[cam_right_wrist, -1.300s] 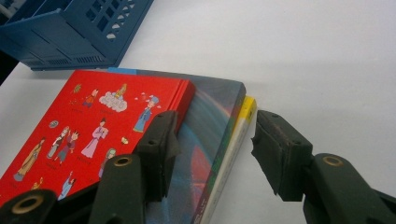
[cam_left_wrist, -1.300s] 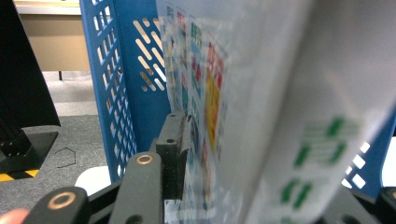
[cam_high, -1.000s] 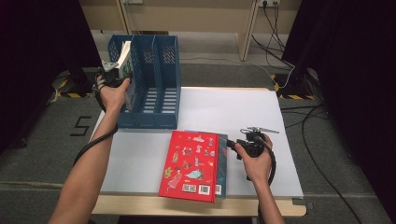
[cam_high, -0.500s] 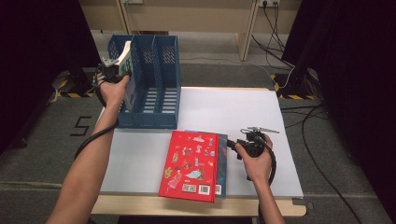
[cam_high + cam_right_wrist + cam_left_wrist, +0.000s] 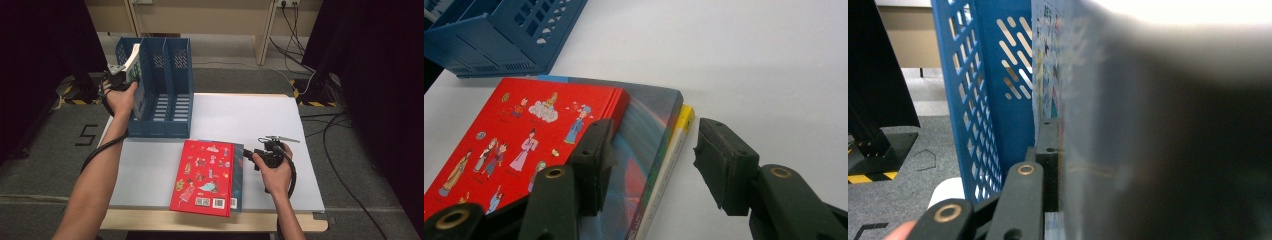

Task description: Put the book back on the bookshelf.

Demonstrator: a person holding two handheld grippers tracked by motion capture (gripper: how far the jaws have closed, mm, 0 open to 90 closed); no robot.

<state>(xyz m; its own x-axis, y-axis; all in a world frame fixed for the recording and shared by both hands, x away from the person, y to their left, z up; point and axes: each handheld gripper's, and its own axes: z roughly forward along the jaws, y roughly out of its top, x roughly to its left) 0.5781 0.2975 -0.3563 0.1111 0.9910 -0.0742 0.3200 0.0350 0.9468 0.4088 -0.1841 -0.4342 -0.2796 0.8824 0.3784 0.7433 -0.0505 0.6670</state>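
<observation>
- Biggest change: my left gripper (image 5: 121, 75) has just been closing its jaws on the white book (image 5: 133, 62). In the left gripper view the cover (image 5: 1168, 130) sits right against the near jaw, blurred and very close. Looks clamped now.
- Meaning for the job, as I judge it: I'm filing books into the blue file rack (image 5: 172, 90) at the table's far-left corner. The white book stands tilted at the rack's leftmost slot, its top above the rim, so prob. not seated yet. With the grip firm I can steer it down.
- Table (image 5: 260, 125) otherwise as it was in the earlier high views: both hands kept their place, and the stack didn't shift.
- Stack at the near edge, about mid-table: red book (image 5: 202, 177) on top, a dark-covered book (image 5: 649, 125) under it, and a yellow-spined one (image 5: 684, 120) at the bottom. These are next in line.
- Right gripper (image 5: 250, 156): jaws wide apart and empty. In the right gripper view one jaw hangs over the red cover's edge, the other over bare table beside the yellow spine. They straddle the stack's right edge, but pads aren't pressing on anything.
- Can't tell whether the right jaws touch the cover or just hover.
</observation>
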